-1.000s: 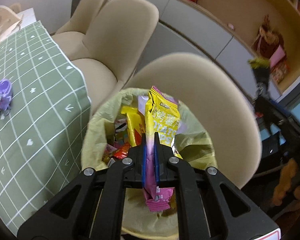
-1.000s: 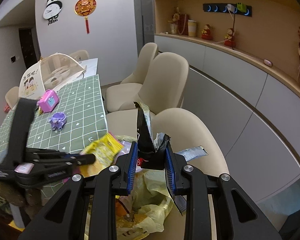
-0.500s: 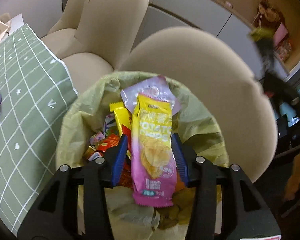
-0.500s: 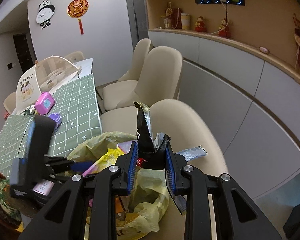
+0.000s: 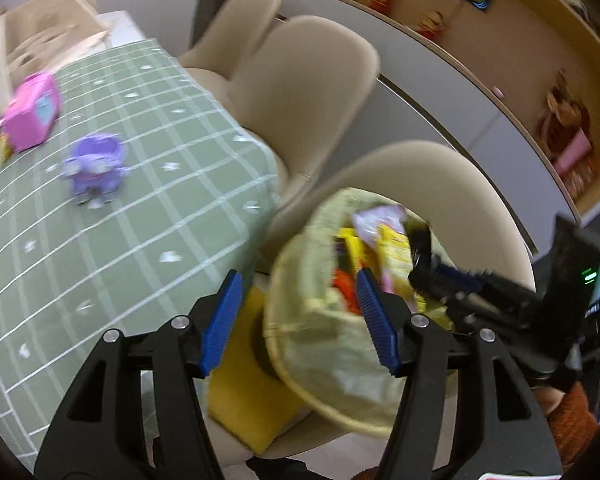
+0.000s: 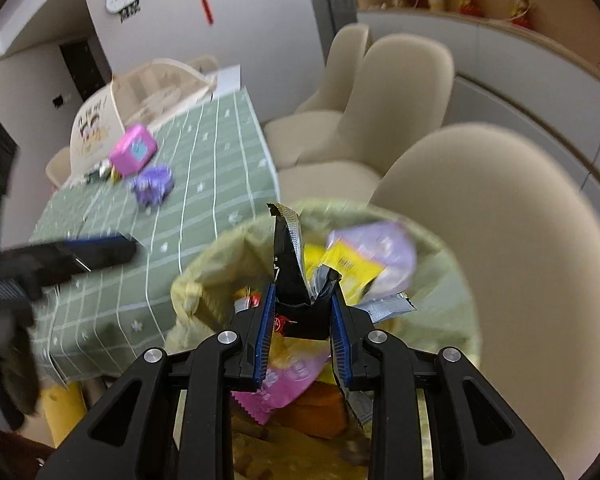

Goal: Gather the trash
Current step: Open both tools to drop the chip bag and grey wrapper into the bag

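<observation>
A bin lined with a yellow-green bag (image 5: 332,368) stands on a beige chair seat and holds several snack packets. A yellow-and-purple chip packet (image 5: 394,248) lies on top. My left gripper (image 5: 298,276) hangs over the bin's left edge next to the table. Its jaws are opening and nothing is between them. My right gripper (image 6: 302,308) is shut on a crumpled black-and-silver wrapper (image 6: 288,264) just above the bag's (image 6: 204,276) mouth. It also shows in the left wrist view as the right gripper (image 5: 428,264), low over the trash. The chip packet (image 6: 352,264) lies just behind the wrapper.
A table with a green checked cloth (image 5: 100,240) stands left of the bin. On it are a purple toy (image 5: 96,168), a pink box (image 5: 32,116) and a mesh food cover (image 6: 148,96). Beige chairs (image 5: 308,80) and grey cabinets (image 6: 540,60) lie behind. A yellow cushion (image 5: 240,392) sits beside the bin.
My left gripper let go of the yellow-and-purple chip packet into the bin, opened wide and swung left toward the table. My right gripper sank toward the bin with the black wrapper.
</observation>
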The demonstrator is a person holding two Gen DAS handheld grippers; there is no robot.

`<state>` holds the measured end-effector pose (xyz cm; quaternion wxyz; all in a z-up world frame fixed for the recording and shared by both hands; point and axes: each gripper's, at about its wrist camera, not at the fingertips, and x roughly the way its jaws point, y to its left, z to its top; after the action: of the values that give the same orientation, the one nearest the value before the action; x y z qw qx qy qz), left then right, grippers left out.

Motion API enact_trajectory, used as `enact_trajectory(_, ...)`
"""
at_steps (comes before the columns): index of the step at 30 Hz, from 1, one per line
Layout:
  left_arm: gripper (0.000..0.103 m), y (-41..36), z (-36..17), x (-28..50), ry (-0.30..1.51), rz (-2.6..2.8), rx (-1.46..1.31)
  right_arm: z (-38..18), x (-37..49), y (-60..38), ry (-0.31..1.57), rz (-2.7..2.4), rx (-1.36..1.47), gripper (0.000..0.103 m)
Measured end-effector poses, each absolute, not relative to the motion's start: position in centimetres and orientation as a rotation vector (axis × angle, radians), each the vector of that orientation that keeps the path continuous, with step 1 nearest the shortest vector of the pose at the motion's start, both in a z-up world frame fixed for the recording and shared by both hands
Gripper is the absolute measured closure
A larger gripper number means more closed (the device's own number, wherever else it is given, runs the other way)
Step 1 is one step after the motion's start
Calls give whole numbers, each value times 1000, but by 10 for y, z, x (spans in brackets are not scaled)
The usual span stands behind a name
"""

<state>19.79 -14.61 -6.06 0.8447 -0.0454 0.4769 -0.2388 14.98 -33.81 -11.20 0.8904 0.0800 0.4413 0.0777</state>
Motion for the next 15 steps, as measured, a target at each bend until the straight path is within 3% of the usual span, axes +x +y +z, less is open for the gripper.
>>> enact_trajectory(4,46,-105,-59,196,1002,-438,-145,-132,155,-332,969,166,186,73)
enact_trajectory(8,46,-77,-63,193,1009,-394,-180,-133,155,-333,971,164,224,49)
enact_trajectory(15,46,-41,-65,191,999,-335,-212,-106,145,-327,921,131,179,44)
